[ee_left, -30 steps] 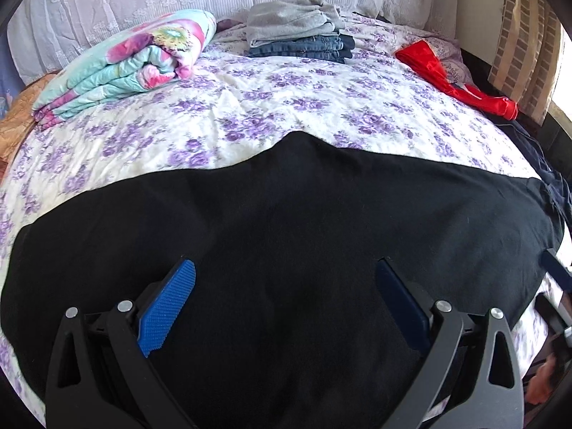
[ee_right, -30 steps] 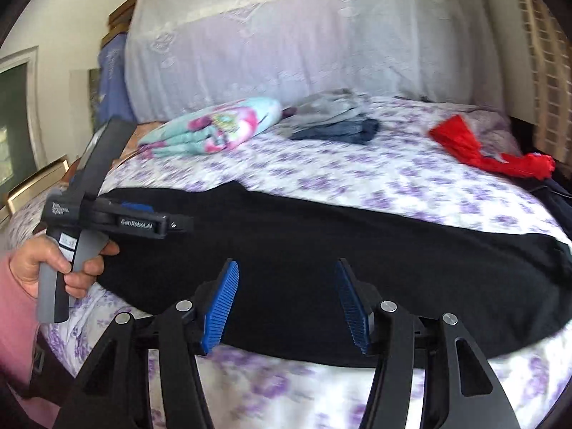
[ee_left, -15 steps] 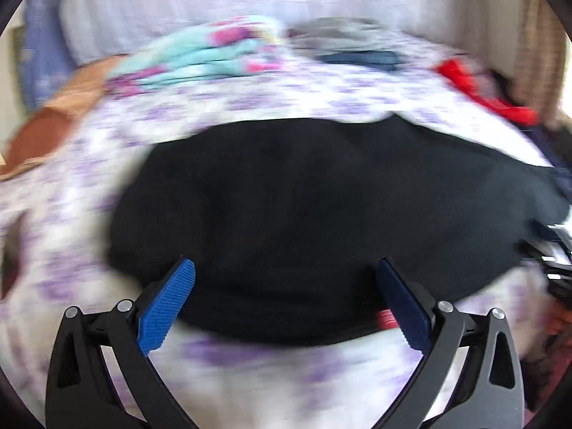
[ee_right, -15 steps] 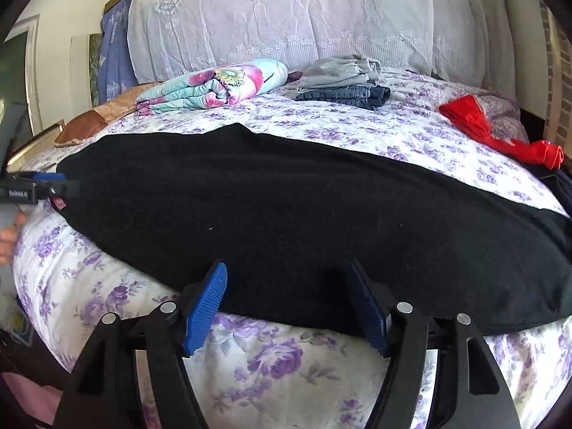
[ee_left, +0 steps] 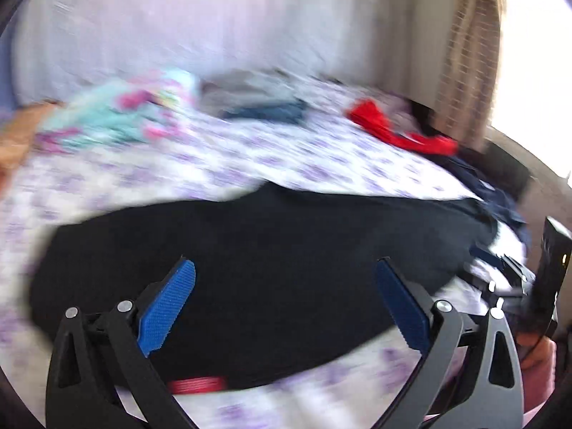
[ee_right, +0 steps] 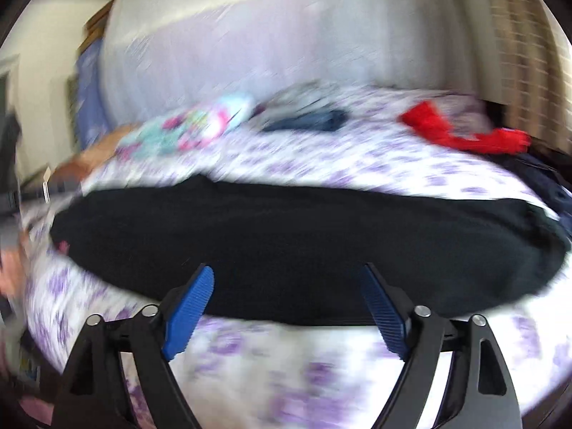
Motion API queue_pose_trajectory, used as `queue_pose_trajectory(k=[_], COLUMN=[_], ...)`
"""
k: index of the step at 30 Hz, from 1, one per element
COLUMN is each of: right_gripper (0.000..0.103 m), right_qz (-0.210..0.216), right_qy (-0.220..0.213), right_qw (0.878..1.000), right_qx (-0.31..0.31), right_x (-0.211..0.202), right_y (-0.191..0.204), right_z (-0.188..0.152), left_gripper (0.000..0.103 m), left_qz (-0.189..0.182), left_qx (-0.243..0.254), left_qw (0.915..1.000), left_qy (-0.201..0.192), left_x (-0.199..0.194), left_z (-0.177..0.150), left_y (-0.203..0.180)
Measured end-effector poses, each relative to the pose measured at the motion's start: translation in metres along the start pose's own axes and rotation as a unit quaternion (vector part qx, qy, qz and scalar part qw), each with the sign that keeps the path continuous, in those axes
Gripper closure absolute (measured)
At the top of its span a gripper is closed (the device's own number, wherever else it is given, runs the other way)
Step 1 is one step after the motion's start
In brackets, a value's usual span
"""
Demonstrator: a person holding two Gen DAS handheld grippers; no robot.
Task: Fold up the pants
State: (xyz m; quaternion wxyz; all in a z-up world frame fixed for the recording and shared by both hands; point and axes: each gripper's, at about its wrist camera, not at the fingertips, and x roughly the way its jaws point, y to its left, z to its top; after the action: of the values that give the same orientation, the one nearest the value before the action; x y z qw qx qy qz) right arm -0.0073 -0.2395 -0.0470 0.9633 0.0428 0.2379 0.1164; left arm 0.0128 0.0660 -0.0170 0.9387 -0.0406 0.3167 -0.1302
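Black pants [ee_left: 286, 250] [ee_right: 304, 239] lie flat in a long strip across the near part of a bed with a purple-flowered sheet [ee_left: 286, 153] [ee_right: 321, 164]. A red label [ee_left: 196, 384] shows at their near edge. My left gripper [ee_left: 284, 275] hovers over the pants' near edge, open, nothing between its blue pads. My right gripper [ee_right: 287, 282] is also above the near edge with its jaws opening wide and empty. Both views are motion-blurred. The right gripper's body [ee_left: 547, 286] shows at the far right of the left wrist view.
At the back of the bed lie a folded floral blanket [ee_right: 186, 128], a stack of folded grey and denim clothes [ee_right: 307, 111] and a red garment [ee_right: 461, 128]. Dark clothes [ee_left: 497, 193] hang off the right edge. A white lace-covered headboard [ee_right: 268, 46] stands behind.
Both grippers pulled back from the pants towards the bed's near edge, so more sheet shows in front. The right gripper's jaws spread wider. The views went blurred.
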Motion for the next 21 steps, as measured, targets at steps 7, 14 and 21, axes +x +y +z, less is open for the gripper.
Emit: queue_pose_trajectory(k=[7,14,21], right_gripper=[0.013,0.030,0.030], right_qz=[-0.106,-0.057,-0.047], right_qy=[-0.022,-0.039,-0.033], right_qw=[0.967,0.929,0.924], right_qx=[0.229,0.364,0.379], right_x=[-0.040,-0.013,0.017], right_y=[-0.138,-0.220,-0.252], right_z=[-0.013,-0.028,0.001], left_gripper=[0.005,0.004,0.004], left_qz=[-0.007,-0.012,-0.029], left_qx=[-0.006,0.000,-0.012], left_qw=[0.9963,0.9967,0.9970], left_qy=[0.085,0.080,0.071], left_x=[0.089,0.086,0.084], left_z=[-0.029,-0.030,-0.027], left_y=[-0.032,-0.031,-0.025])
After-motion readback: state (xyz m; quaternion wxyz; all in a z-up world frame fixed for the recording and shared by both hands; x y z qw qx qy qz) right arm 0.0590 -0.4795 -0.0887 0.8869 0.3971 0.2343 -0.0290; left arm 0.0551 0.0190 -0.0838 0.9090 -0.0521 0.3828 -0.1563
